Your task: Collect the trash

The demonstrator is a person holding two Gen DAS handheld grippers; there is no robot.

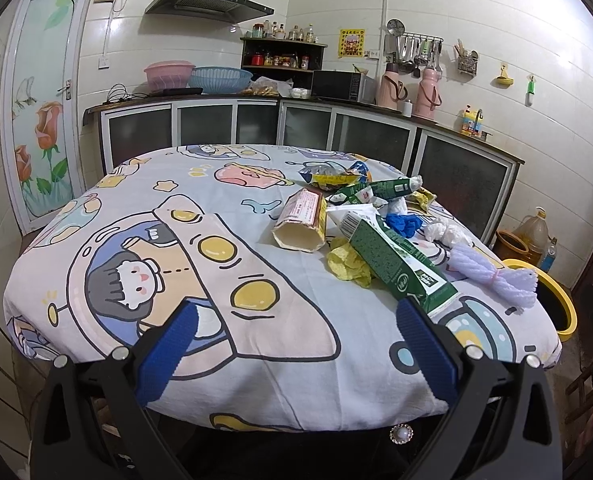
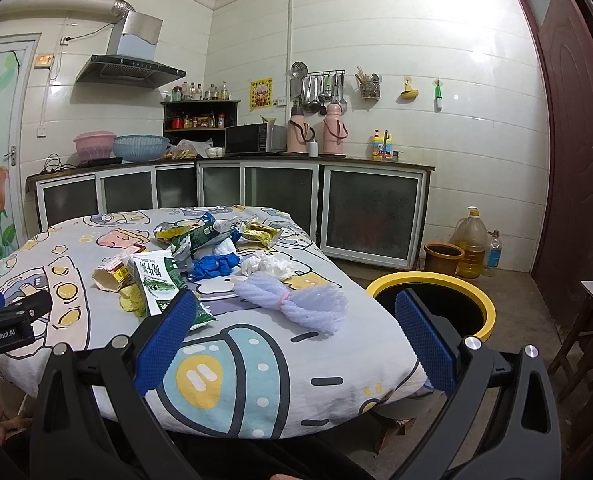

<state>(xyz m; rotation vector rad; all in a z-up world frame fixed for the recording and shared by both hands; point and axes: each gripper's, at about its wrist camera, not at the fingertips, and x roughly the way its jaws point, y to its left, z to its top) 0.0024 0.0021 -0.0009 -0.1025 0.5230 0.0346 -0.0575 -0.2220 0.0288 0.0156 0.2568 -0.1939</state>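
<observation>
Both tongs, left (image 1: 296,344) and right (image 2: 294,330), are held wide and empty; trash (image 2: 216,260) is heaped ahead, foam net (image 2: 296,298) nearest, bin (image 2: 472,292) beyond the right tongs for drop-off.

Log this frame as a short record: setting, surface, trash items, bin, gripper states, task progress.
setting: home kitchen
surface: table under a cartoon tablecloth
trash items: green carton, open-ended paper tube box, yellow crumpled wrapper, blue glove, white foam net sleeve, crumpled white tissue, snack wrappers
bin: yellow-rimmed bin on the floor beside the table
left gripper: open, holding nothing
right gripper: open, holding nothing
progress: trash lies on the table, none gripped
</observation>
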